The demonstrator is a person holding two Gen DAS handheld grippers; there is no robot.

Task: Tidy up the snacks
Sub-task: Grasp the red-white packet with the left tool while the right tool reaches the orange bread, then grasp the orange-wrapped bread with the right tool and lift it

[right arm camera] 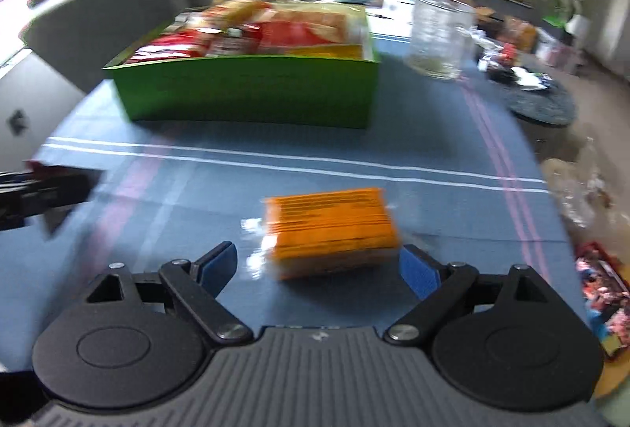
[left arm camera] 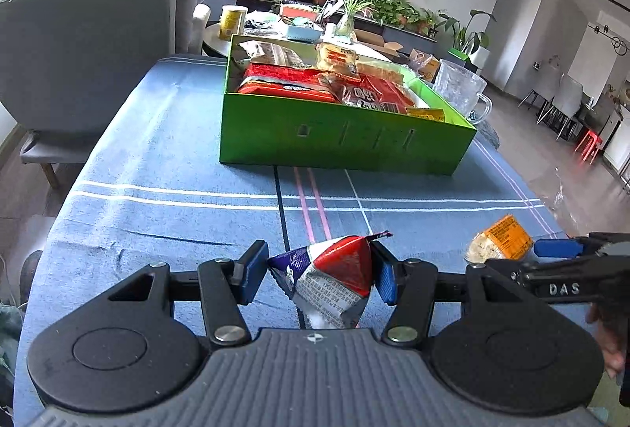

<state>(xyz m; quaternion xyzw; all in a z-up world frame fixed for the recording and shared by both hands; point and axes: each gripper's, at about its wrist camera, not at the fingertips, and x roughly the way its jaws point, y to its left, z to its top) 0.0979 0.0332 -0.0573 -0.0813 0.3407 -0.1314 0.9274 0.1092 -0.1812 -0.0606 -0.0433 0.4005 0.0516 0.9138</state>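
My left gripper (left arm camera: 319, 271) is shut on a crumpled red, white and purple snack packet (left arm camera: 334, 281), held just above the blue striped tablecloth (left arm camera: 157, 159). An orange snack packet (right arm camera: 330, 230) lies on the cloth with its near end between the fingers of my right gripper (right arm camera: 319, 267), which is open; its left pad stands clear of the packet. In the left wrist view the same orange packet (left arm camera: 500, 238) sits at the right, beside a blue pad (left arm camera: 557, 249) of the right gripper. A green box (left arm camera: 346, 139) full of snack packs stands farther back on the table.
A clear glass mug (left arm camera: 460, 88) stands just right of the green box (right arm camera: 252, 88). Grey chairs (left arm camera: 78, 33) flank the table's left side. A round dark side table (right arm camera: 539, 104) and a tray of wrapped sweets (right arm camera: 602, 289) lie off the right edge. Plants line the far wall.
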